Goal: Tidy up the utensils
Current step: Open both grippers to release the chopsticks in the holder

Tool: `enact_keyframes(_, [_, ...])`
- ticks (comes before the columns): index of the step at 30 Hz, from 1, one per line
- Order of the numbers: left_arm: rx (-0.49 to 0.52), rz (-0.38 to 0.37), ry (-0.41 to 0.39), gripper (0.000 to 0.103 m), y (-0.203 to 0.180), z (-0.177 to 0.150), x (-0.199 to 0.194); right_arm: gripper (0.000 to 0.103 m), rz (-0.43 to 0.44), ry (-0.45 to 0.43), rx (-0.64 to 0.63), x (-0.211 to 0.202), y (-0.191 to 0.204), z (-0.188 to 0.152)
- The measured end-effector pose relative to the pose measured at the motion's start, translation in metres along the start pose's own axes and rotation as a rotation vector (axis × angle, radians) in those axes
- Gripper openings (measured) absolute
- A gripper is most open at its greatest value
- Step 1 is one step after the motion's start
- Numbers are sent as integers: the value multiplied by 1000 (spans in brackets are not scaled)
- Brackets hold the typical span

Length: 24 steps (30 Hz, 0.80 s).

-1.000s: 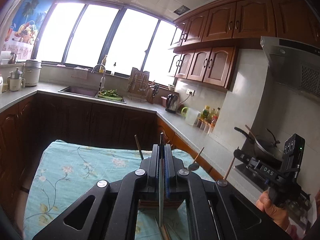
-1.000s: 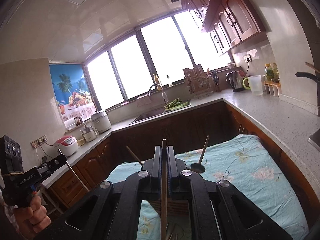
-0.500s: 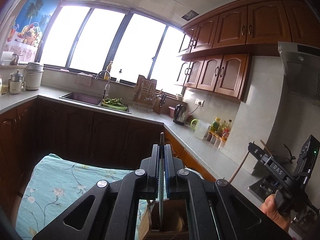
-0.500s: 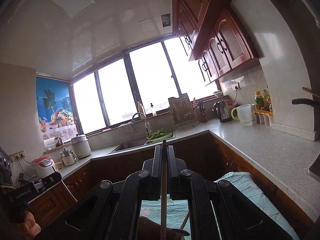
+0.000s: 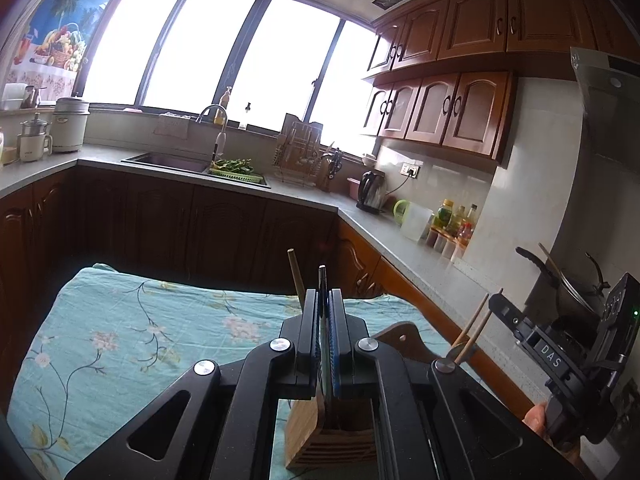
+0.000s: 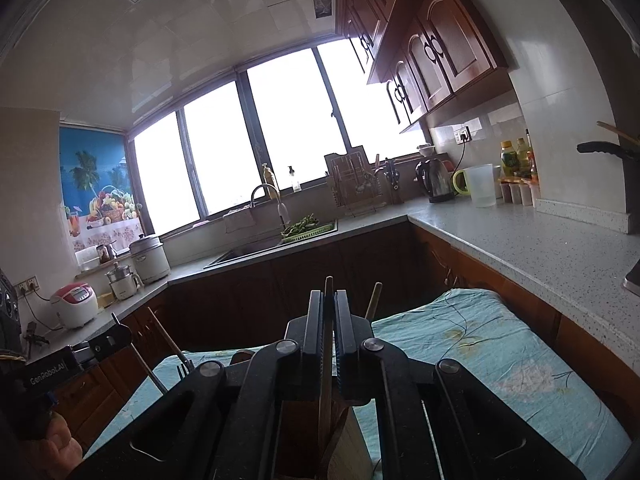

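Holding a flat metal utensil (image 5: 322, 320) in the clenched left tongs (image 5: 328, 300) and a wooden stick (image 6: 328, 320) in the clenched right tongs (image 6: 329, 300), both just above the wooden holder (image 5: 320, 436), the person seems to be inserting; next needs careful lowering into its slots.

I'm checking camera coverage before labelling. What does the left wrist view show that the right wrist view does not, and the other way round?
Only the left wrist view shows the dark lidded pot on the stove, the grey range hood and the right gripper, shut on a wooden stick.

Only the right wrist view shows the red and white rice cooker and the left gripper from outside, shut on a thin utensil.

Both show the teal floral cloth, the slatted wooden utensil holder, the steel sink and the black electric kettle.
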<state>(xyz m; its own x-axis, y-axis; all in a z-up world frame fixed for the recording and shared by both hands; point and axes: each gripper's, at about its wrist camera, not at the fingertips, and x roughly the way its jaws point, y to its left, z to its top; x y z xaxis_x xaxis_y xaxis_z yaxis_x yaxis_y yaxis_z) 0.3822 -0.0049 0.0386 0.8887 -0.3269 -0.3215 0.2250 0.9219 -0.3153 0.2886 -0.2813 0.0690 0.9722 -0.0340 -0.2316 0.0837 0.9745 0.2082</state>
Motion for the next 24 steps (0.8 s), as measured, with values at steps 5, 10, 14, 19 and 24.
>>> enact_keyframes(5, [-1,11,34,3,8,4,-4,5,-2,31,-2,-1,-3,6])
enact_keyframes(10, [0,11,40,3,9,12,-10,5,2,58,1,1,-5,9])
enact_keyframes(14, [5,14,49,4,8,15,-7,5,-2,67,-3,2,-3,9])
enact_keyframes(19, [1,23,76,19,11,17,-12,11,7,91,10,3,-5,10])
enact_keyframes(24, [-3,35,65,40,11,15,-28,60,37,74,45,-11,-7,12])
